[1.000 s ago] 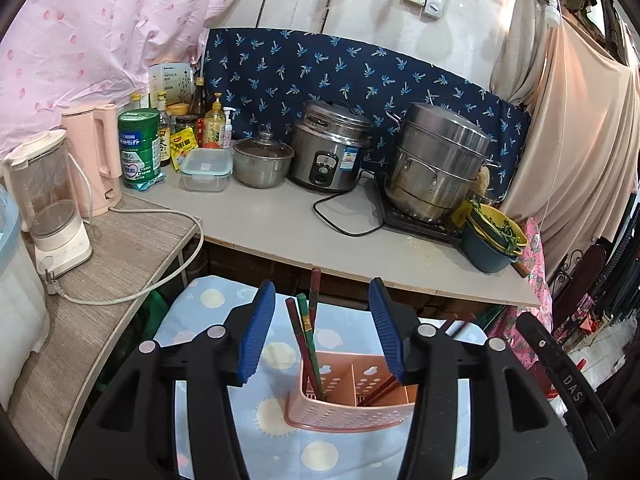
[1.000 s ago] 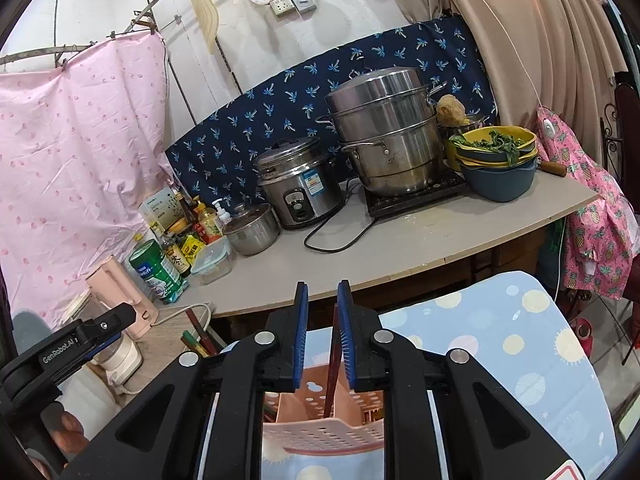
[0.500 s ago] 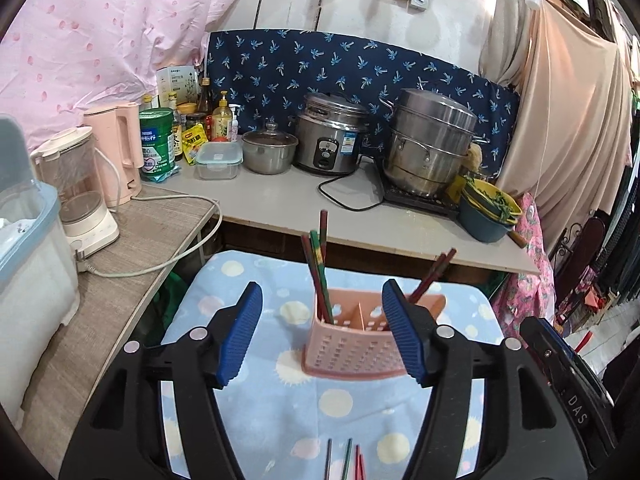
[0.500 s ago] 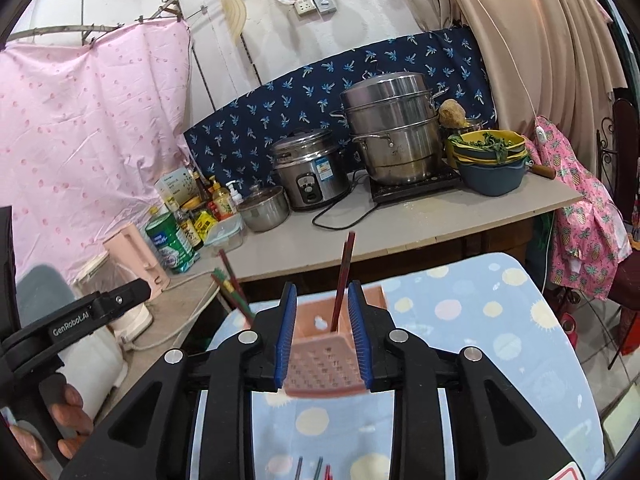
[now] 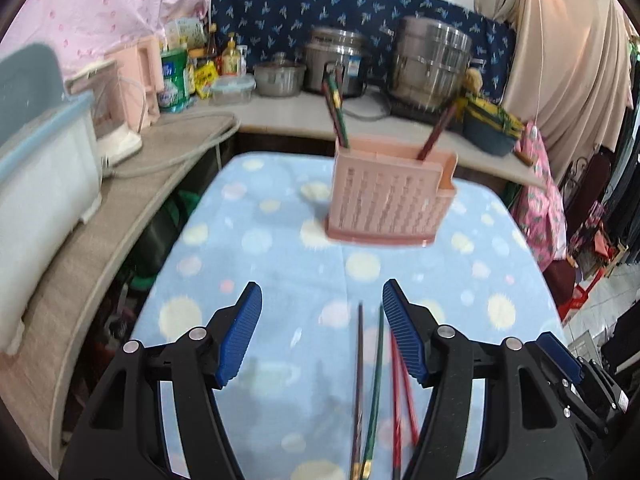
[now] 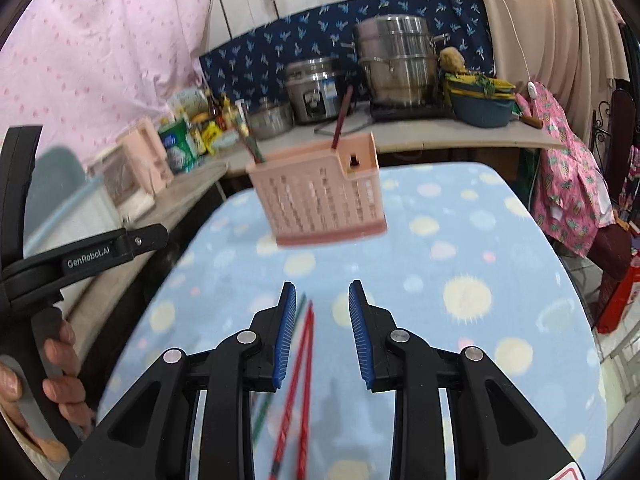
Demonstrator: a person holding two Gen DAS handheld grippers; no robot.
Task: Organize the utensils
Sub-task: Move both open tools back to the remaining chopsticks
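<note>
- Our left claw (image 5: 322,332) hangs spread wide and empty over the dotted blue worktop (image 5: 260,240); our right claw (image 6: 322,336) is also parted, less widely, and holds nothing.
- The loose chopsticks lie flat on the cloth: a dark chopstick (image 5: 357,380) and a green chopstick (image 5: 374,380) sit between the left claw's fingers, toward the right-hand pad, while the red pair (image 6: 300,380) lies between the right claw's fingers, close to its left pad.
- The pink holder (image 5: 386,196) stands well ahead of both claws, with a few sticks already leaning in its compartments.
- We judge the chopsticks light, stiff and smooth, so they are likely to roll or pivot in a pinch.
- We judge the best hold is across the shaft near mid-length, pads square to the stick, taking one at a time.
- Lying flat on soft cloth, they leave little room under them, so the pads must come down right to the fabric.
</note>
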